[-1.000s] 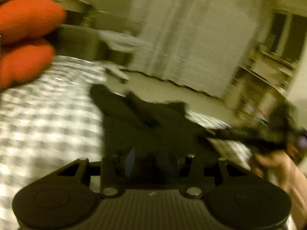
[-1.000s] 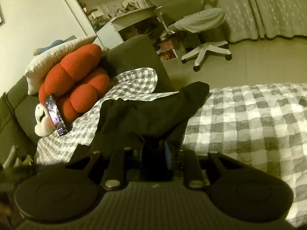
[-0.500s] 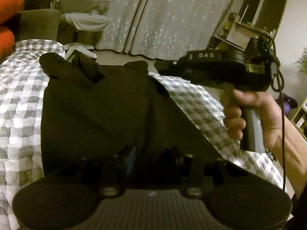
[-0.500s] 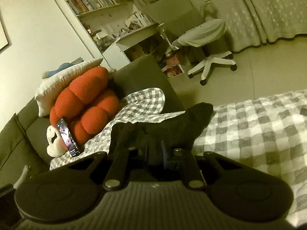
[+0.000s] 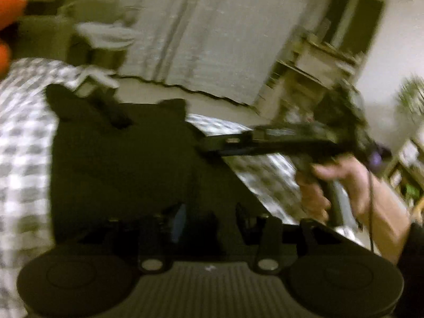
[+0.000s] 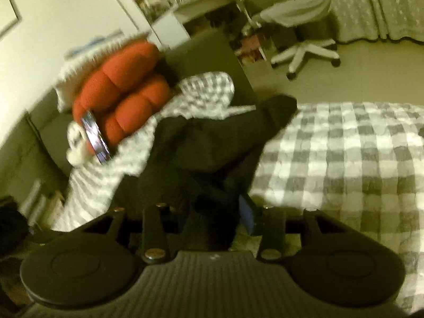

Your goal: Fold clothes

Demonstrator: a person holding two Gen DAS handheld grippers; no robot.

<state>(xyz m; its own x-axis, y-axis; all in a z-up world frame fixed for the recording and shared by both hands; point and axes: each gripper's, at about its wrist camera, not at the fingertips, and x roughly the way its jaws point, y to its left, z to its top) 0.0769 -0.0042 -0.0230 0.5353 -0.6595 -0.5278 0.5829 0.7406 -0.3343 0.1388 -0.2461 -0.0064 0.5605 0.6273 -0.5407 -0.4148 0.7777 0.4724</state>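
A black garment [image 5: 119, 164] lies spread over the grey-and-white checked bedspread [image 5: 23, 159], with a sleeve pointing to the far left. My left gripper [image 5: 209, 217] is shut on its near edge, dark cloth bunched between the fingers. In the right wrist view the same garment [image 6: 212, 137] runs up from my right gripper [image 6: 221, 209], which is shut on a fold of it; a blue pad [image 6: 246, 212] shows beside the cloth. A person's hand [image 5: 339, 180] holds the right gripper's body at the garment's right edge. Both views are blurred.
A red cushion [image 6: 124, 100] with a phone [image 6: 95, 137] leaning on it sits on the dark sofa at the left. A white office chair [image 6: 299, 26] stands on the floor beyond the bed [image 6: 344, 159]. Curtains [image 5: 198, 39] and shelves [image 5: 318, 61] line the far side.
Both grippers have dropped back toward the bed after lifting the garment's edge. The right gripper's body sits lower and more level. The fingers of my right gripper look slightly wider apart.
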